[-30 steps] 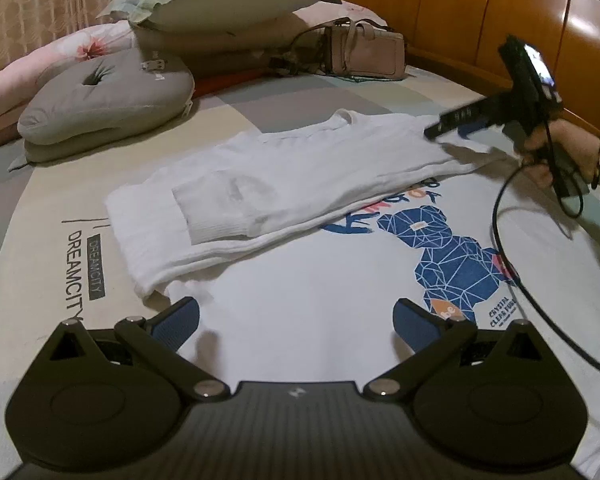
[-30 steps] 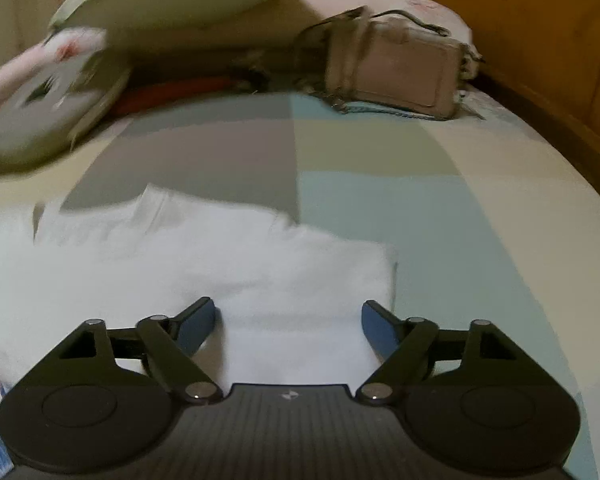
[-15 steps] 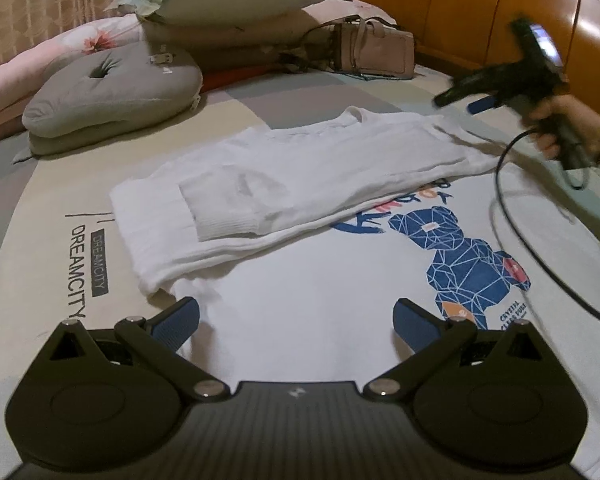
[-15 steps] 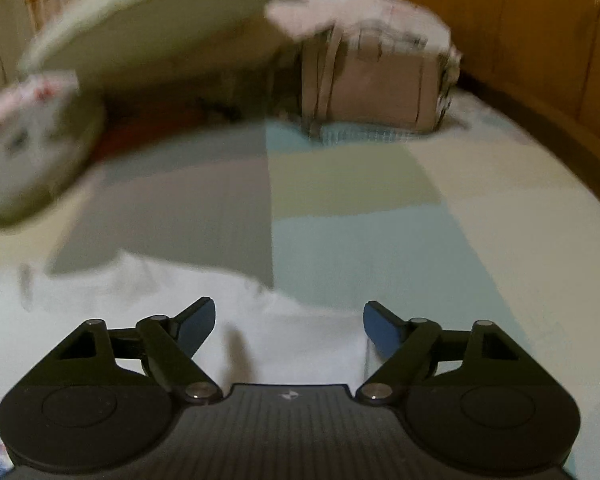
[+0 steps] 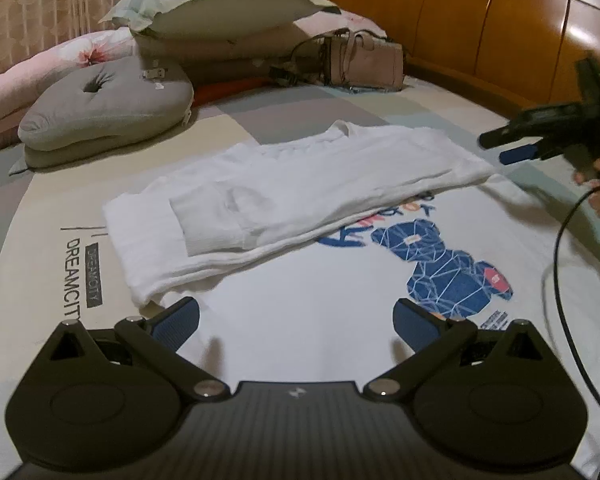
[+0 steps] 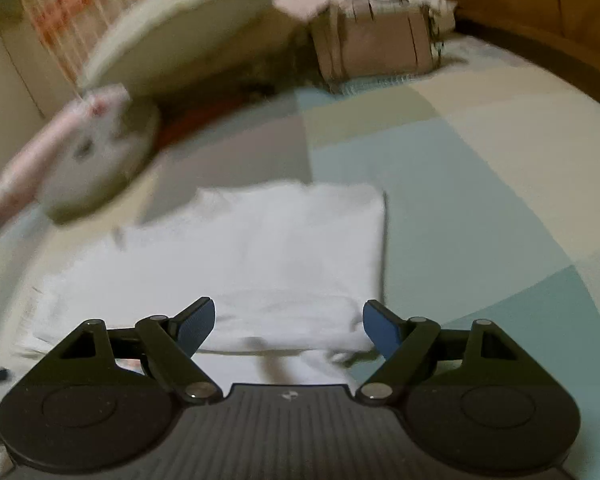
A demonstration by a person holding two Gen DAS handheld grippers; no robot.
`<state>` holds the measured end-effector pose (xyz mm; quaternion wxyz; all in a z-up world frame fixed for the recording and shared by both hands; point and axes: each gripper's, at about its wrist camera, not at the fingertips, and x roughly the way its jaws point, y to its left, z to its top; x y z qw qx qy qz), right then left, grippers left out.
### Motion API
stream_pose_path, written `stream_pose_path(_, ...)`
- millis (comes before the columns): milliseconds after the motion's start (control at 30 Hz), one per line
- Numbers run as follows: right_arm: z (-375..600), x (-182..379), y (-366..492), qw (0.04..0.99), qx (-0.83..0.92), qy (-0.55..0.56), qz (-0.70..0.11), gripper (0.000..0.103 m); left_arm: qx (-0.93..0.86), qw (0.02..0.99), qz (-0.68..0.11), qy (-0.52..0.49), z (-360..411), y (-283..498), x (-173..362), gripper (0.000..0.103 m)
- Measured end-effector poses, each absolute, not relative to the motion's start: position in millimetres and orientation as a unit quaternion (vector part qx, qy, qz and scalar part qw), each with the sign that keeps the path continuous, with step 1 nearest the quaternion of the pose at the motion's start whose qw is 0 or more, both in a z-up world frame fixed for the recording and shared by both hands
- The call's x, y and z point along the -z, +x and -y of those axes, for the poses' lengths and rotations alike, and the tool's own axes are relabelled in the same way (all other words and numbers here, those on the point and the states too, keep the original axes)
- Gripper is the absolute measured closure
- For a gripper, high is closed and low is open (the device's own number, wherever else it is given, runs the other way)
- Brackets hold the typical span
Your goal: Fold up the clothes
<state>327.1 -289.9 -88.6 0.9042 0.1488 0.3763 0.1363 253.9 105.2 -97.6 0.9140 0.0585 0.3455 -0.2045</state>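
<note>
- A white cotton T-shirt with a blue geometric bear print [image 5: 340,280] lies flat on the patchwork bedspread in grey, beige and pale blue [image 5: 228,136]; its far half is folded over toward the near side, with a sleeve [image 5: 220,220] laid on top of the fold.
- The left gripper [image 5: 296,320] hangs just above the shirt's near plain part, its blue-padded jaws spread wide with nothing between them.
- The right gripper [image 6: 288,324], seen in its own blurred view, is over the folded corner of the shirt [image 6: 300,248]; its jaws stand wide apart and grip nothing.
- From the left wrist view, that right gripper [image 5: 512,148] is held off the shirt's right edge, clear of the cloth, with a black cable [image 5: 560,280] trailing across the shirt.
- Beyond the shirt sit a grey tufted cushion [image 5: 104,108], a pale green pillow [image 5: 220,4] and a dusty-pink leather handbag [image 5: 364,60], with a wooden headboard [image 5: 500,20] behind.
</note>
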Motion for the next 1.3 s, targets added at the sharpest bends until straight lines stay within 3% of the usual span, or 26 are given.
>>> stream_pose_path(167,265,85,265,0.892,-0.172,0.132,-0.398,0.016,0.212,0.915,-0.338,0.058,-102,248,92,0.001)
stream_pose_path(467,226,125,151,0.899,-0.144,0.035,-0.413,0.012,0.243,0.912,-0.318,0.091,-71,231,84,0.001)
stream_pose_path(633,218,130,144,0.903,-0.140,0.014,-0.407,0.000,0.262,0.902,-0.324,0.117,-44,220,91,0.001)
stream_pose_path(1067,219,142,133,0.917,-0.155,-0.023,-0.367,0.000,0.210,0.884,-0.412,0.059,-36,154,116,0.001)
stream_pose_path(1300,226,143,127,0.917,-0.177,-0.025,-0.357,0.000,0.173,0.889,-0.416,0.077,-34,120,121,0.001)
